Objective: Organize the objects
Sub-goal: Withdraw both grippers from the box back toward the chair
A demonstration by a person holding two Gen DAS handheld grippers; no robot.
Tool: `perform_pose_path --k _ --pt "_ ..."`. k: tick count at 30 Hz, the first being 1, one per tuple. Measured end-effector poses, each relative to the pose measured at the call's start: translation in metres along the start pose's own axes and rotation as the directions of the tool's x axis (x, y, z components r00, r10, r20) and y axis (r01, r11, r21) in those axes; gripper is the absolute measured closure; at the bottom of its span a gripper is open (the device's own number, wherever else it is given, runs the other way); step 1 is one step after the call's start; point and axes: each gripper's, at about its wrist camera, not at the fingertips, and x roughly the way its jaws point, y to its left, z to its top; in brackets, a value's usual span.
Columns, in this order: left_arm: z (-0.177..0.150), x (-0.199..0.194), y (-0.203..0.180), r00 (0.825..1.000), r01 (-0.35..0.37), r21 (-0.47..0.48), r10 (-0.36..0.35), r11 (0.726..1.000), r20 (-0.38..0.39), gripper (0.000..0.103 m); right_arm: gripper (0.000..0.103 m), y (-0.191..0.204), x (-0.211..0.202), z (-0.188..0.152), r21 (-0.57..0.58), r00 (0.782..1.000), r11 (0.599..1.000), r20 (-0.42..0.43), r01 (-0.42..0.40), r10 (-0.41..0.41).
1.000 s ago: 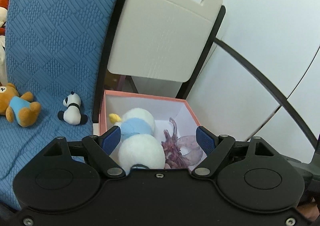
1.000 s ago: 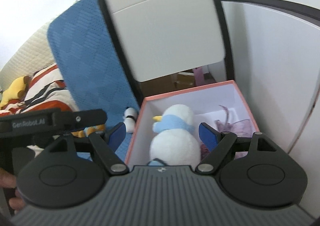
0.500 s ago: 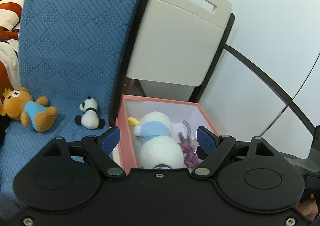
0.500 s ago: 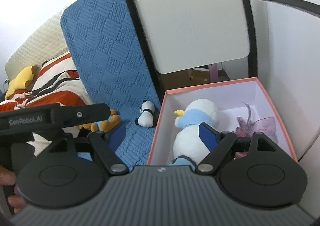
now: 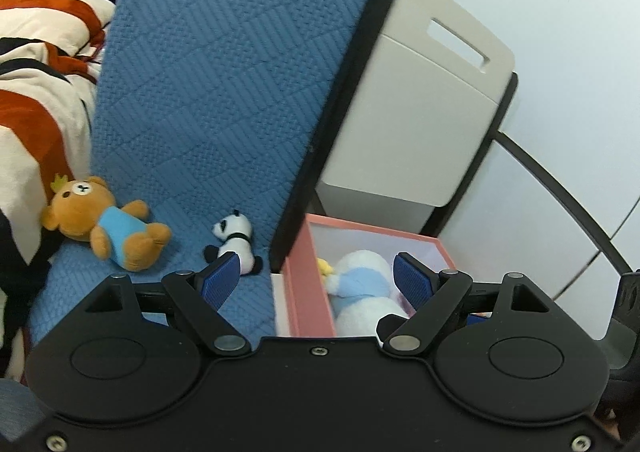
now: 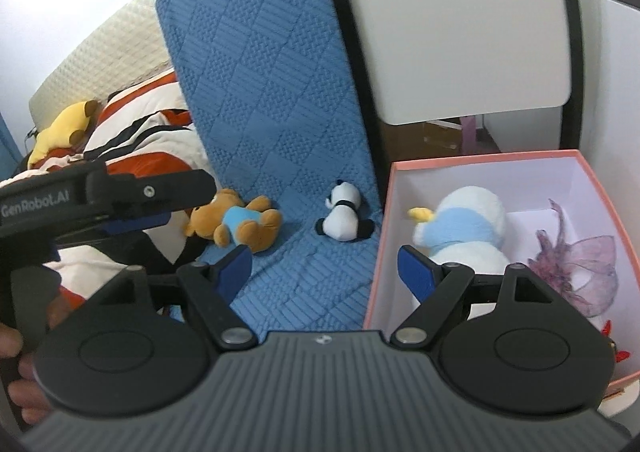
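Note:
A pink box (image 6: 384, 219) with a white inside stands right of a blue quilted mat (image 6: 272, 99). In it lie a white snowman plush with a blue scarf (image 6: 468, 228) and a purple mesh flower (image 6: 576, 264). On the mat lie a small panda plush (image 6: 344, 217) and a brown bear in a blue shirt (image 6: 236, 221). In the left wrist view the panda (image 5: 234, 238), the bear (image 5: 102, 221), the box (image 5: 308, 276) and the snowman (image 5: 360, 284) show too. My left gripper (image 5: 316, 278) and my right gripper (image 6: 326, 270) are both open and empty, above the mat's edge and the box.
A beige chair back (image 5: 416, 107) with a black frame stands behind the box. A striped orange and white blanket (image 5: 36, 91) lies left of the mat, with a yellow plush (image 6: 64, 129) on it. White cabinet panels (image 5: 560, 131) are at the right.
Both grippers have moved back and to the left, away from the box. The panda and the bear have come further into view. Both stay open and empty.

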Motion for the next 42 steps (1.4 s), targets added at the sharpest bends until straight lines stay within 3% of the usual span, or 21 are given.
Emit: perform_pose_path --k 9,16,21,22,23,24,36,42 --pt "-0.001 -0.007 0.033 1.0 -0.004 -0.032 0.005 0.999 0.014 0.018 0.021 0.03 0.018 -0.008 -0.019 1.0 1.0 -0.028 -0.01 0.009" --pt "-0.001 -0.011 0.061 0.998 -0.02 -0.068 0.024 0.997 0.06 0.008 0.021 0.041 0.029 -0.012 0.009 0.999 1.0 -0.04 -0.006 0.006" --pt "-0.002 -0.008 0.073 0.995 -0.078 -0.069 0.082 0.995 0.058 0.002 0.021 0.049 0.033 -0.014 -0.008 0.999 1.0 -0.044 0.006 -0.006" --pt "-0.002 -0.009 0.073 0.994 -0.084 -0.064 0.088 0.994 0.063 0.001 0.018 0.05 0.035 -0.014 -0.008 0.999 1.0 -0.049 0.004 -0.005" --pt "-0.002 -0.009 0.074 0.993 -0.087 -0.062 0.091 0.994 0.07 0.0 0.005 0.051 0.037 -0.014 -0.007 0.998 1.0 -0.057 0.001 -0.001" --pt "-0.002 -0.01 0.075 0.993 -0.089 -0.064 0.094 0.994 0.077 0.0 0.0 0.051 0.039 -0.014 -0.003 0.998 1.0 -0.062 0.001 -0.001" --pt "-0.017 0.023 0.119 0.991 -0.105 -0.132 0.114 0.986 0.066 0.001 0.0 0.055 0.058 -0.025 0.002 0.996 1.0 -0.085 0.02 -0.019" --pt "-0.021 0.042 0.148 0.987 -0.154 -0.138 0.16 0.978 0.031 0.001 0.0 0.054 0.073 -0.024 0.013 0.998 1.0 -0.065 0.019 -0.018"
